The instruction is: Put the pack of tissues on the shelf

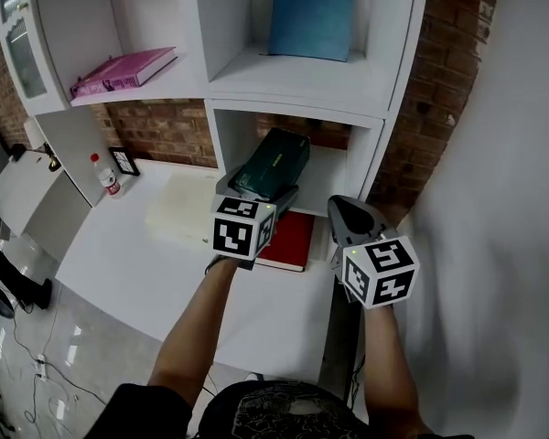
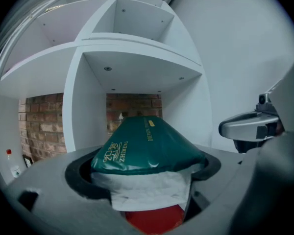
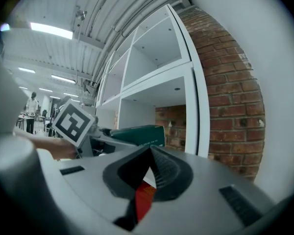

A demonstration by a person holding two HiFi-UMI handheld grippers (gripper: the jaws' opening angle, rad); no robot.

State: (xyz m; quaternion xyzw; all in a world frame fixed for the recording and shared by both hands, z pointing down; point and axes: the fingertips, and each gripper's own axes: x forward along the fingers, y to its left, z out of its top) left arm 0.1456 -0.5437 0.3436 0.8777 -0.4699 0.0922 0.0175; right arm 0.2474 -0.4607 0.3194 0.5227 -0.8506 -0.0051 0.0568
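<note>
My left gripper (image 1: 273, 195) is shut on the pack of tissues (image 1: 272, 164), a dark green pack with white tissue showing at its near end (image 2: 149, 192). The pack (image 2: 146, 143) is held in the air at the mouth of the lower shelf compartment (image 1: 328, 179), pointing into it. In the right gripper view the green pack (image 3: 139, 133) shows at the left beside the left gripper's marker cube. My right gripper (image 1: 349, 210) hangs to the right of the pack with its jaws together and nothing between them (image 3: 148, 175).
A red book (image 1: 288, 240) lies on the white desk (image 1: 128, 245) below the pack. A blue book (image 1: 311, 12) leans in the compartment above, and a pink book (image 1: 123, 69) lies on the left shelf. A small bottle (image 1: 105, 176) and a framed card (image 1: 123, 161) stand at the desk's back left.
</note>
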